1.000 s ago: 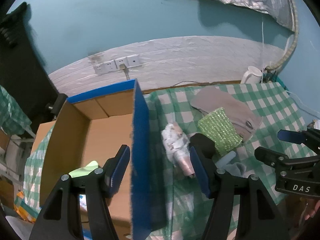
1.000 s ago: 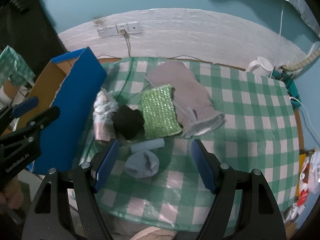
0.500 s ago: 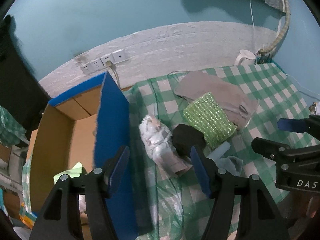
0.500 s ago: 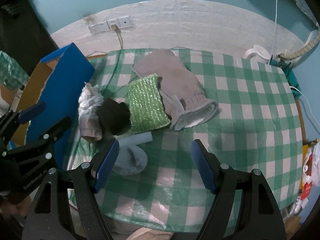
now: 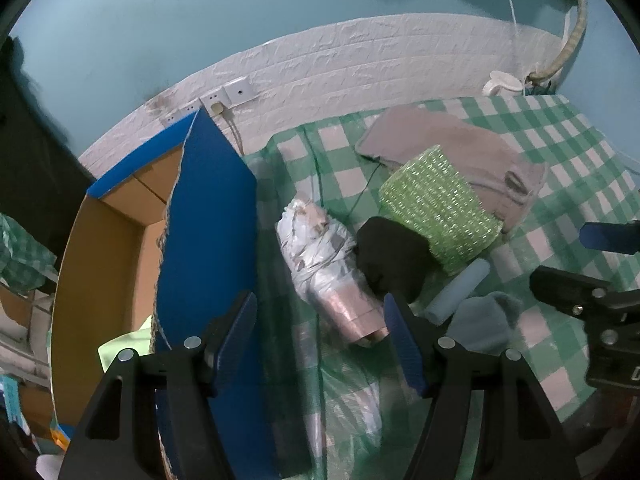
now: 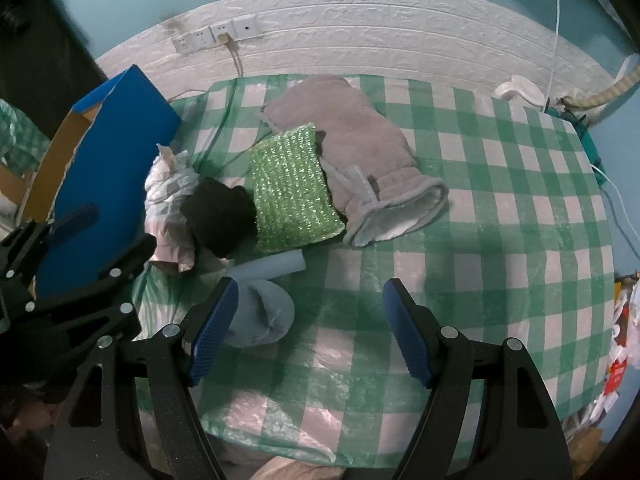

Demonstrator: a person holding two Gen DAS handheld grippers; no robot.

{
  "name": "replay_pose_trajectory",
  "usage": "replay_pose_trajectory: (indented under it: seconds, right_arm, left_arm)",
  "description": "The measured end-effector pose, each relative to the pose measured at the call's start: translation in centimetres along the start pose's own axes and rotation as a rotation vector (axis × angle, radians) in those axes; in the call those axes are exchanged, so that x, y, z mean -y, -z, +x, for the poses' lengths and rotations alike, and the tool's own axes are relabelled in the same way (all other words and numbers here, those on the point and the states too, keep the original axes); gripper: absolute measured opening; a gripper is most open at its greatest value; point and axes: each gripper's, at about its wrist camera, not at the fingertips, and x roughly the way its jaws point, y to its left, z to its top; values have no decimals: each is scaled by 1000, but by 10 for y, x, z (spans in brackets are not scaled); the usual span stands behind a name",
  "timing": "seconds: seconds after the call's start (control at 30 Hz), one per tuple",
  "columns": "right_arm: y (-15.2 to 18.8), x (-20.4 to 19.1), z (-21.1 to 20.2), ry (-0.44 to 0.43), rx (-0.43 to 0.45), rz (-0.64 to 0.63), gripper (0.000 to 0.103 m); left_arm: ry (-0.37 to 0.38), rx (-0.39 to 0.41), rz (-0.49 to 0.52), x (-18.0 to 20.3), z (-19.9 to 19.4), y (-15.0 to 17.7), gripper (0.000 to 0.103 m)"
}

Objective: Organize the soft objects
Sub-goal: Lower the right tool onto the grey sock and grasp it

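Soft items lie in a cluster on the green-checked cloth (image 6: 500, 240): a grey mitt (image 6: 360, 152), a sparkly green pad (image 6: 294, 192), a black bundle (image 6: 218, 214), a white-and-pink rolled cloth (image 5: 324, 268), a pale blue roll (image 6: 272, 266) and a blue-grey sock (image 6: 260, 314). My left gripper (image 5: 320, 336) is open and empty, just in front of the rolled cloth (image 6: 166, 204). My right gripper (image 6: 310, 332) is open and empty over the cloth, its left finger (image 6: 210, 328) beside the sock. The blue cardboard box (image 5: 204, 216) stands open at the left.
A light green item (image 5: 128, 344) lies in the box. A wall with sockets (image 6: 216, 36) and a cord runs behind the table. A white kettle (image 6: 520, 90) stands at the back right. Clutter hangs off the table's right edge (image 6: 620, 360).
My left gripper has swung right from over the box to the rolled cloth on the table. My right gripper has drifted a little right and forward; nothing was grasped.
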Motion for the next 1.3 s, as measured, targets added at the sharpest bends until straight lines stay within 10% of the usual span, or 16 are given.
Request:
replay_pose_trajectory:
  seconds: [0.63,1.17,1.3]
  right_arm:
    - [5,-24,39,3,-63,-52,76]
    - [13,-40,72,-3,-101,-111,77]
    - [17,-43,76,-42,-118,-131,55]
  left_arm:
    - [-38,-32,-63,-27,17,3,67]
    - [103,-4,-136,-28,7,0,73]
    - [114,4,-102,-17,6,-1,76]
